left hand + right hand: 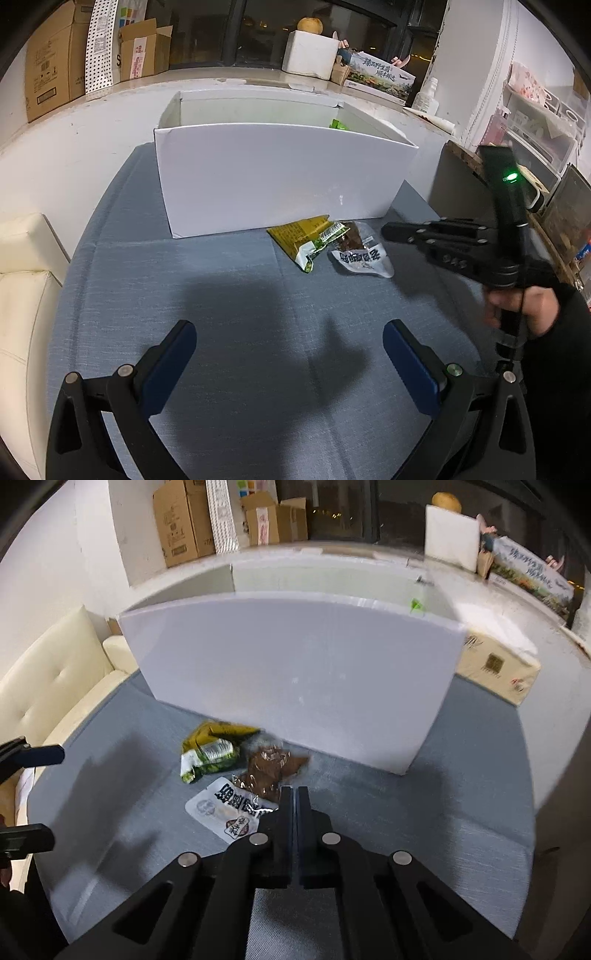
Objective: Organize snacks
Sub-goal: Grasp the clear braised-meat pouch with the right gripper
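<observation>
A yellow-green snack packet [304, 238] [212, 751] and a clear-and-white packet of brown snack [356, 251] [255, 784] lie side by side on the blue-grey tabletop [221, 314], just in front of a large open white box [273, 177] [295, 675]. A green packet [339, 124] [416, 605] shows inside the box. My left gripper [290, 341] is open and empty, well short of the packets. My right gripper [294, 794] [386, 230] is shut with nothing between its fingers, just right of the brown packet.
A cream sofa [22, 295] [55, 686] borders the table on the left. Cardboard boxes [55, 62], a white foam box [310, 53] with a fruit on top, and a printed carton [380, 77] stand on the ledge behind. Shelving [535, 118] stands at right.
</observation>
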`<action>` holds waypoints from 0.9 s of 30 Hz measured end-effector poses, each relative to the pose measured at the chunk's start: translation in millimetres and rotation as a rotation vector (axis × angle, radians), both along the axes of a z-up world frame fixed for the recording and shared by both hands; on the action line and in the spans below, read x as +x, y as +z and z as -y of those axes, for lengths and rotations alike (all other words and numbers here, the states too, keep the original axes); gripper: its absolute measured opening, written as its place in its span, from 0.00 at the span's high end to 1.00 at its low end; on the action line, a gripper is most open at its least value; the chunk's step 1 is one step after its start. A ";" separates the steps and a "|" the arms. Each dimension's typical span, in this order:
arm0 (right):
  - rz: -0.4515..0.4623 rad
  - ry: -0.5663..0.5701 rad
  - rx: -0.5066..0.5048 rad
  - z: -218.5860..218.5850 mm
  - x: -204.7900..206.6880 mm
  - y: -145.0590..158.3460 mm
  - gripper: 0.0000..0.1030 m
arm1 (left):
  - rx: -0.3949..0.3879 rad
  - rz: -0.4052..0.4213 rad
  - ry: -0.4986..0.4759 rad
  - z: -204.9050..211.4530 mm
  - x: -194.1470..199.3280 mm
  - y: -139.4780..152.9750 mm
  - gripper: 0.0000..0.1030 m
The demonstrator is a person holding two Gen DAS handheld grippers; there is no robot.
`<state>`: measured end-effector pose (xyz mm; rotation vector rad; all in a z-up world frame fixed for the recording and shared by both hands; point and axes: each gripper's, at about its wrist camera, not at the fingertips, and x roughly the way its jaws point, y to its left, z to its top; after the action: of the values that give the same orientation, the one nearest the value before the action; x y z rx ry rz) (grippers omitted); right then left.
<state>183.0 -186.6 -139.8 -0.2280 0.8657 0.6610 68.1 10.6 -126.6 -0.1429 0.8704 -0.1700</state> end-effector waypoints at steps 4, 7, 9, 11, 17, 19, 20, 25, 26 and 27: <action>0.028 -0.021 -0.004 5.6 -1.5 13.5 0.96 | -0.002 -0.011 0.001 0.6 0.7 -3.8 0.00; -0.056 -0.142 0.048 11.2 14.8 0.4 0.15 | 0.004 -0.008 -0.004 2.2 0.0 -3.6 0.00; -0.082 -0.165 0.105 13.4 16.3 -3.4 0.08 | 0.005 -0.006 -0.004 1.4 -0.2 -3.1 0.00; -0.089 -0.178 0.099 6.9 17.0 -8.7 0.08 | 0.001 -0.007 0.001 0.0 -0.3 -3.2 0.00; -0.106 -0.137 0.018 -26.9 15.5 -28.2 0.08 | -0.005 -0.005 0.011 -4.5 -2.4 -3.9 0.00; -0.077 -0.139 -0.012 -34.8 14.2 -30.6 0.07 | -0.008 -0.008 0.011 -5.1 -2.1 -5.1 0.00; -0.071 -0.138 -0.024 -37.7 14.5 -30.8 0.07 | -0.008 -0.008 0.011 -5.3 -1.8 -5.5 0.00; -0.025 -0.080 -0.089 -58.3 5.5 -32.0 0.06 | -0.008 -0.009 0.004 -4.5 -1.7 -6.8 0.00; -0.015 -0.074 -0.104 -61.1 3.8 -32.4 0.07 | -0.005 -0.011 0.004 -4.4 -1.4 -7.1 0.00; -0.015 -0.068 -0.093 -60.1 3.4 -31.1 0.13 | -0.003 -0.011 0.005 -4.5 -1.5 -7.2 0.00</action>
<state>186.4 -126.4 -170.9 -0.2760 0.9156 0.5606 66.6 15.0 -133.9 -0.1485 0.8811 -0.1660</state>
